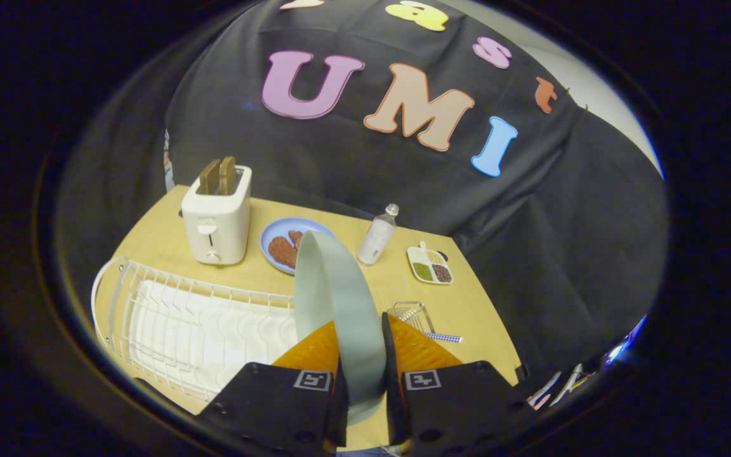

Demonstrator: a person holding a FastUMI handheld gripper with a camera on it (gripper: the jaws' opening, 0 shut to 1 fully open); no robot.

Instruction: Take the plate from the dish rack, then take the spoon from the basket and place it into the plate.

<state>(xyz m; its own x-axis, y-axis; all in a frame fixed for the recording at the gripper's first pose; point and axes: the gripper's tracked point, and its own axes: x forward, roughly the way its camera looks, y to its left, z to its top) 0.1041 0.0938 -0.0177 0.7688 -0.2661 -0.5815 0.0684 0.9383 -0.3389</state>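
The gripper (360, 365) is pinching the plate (334, 298) – both fingers press on it, one on each side, and the plate stands up on its edge between them. It's a pale grey-green plate, and it's up in the air, above the table (340, 219). The dish rack (169, 317) sits below and to the left w/ a white tray inside it; the plate isn't touching the rack now.

So step 1 looks about done, I think: the plate is out of the rack and held. It's not put down yet.

Next job, by my guess: lay the plate flat on a bare bit of table, nr the small wire basket (411, 314). That basket is just beyond the right finger, and the spoon (445, 336) w/ a checked handle pokes out of it. Then let go and go get the spoon.

Watch out – a toaster (216, 219), a blue plate of food (270, 238), a little bottle (378, 236) and a snack tray (430, 265) stand farther back, so keep the plate away from them.
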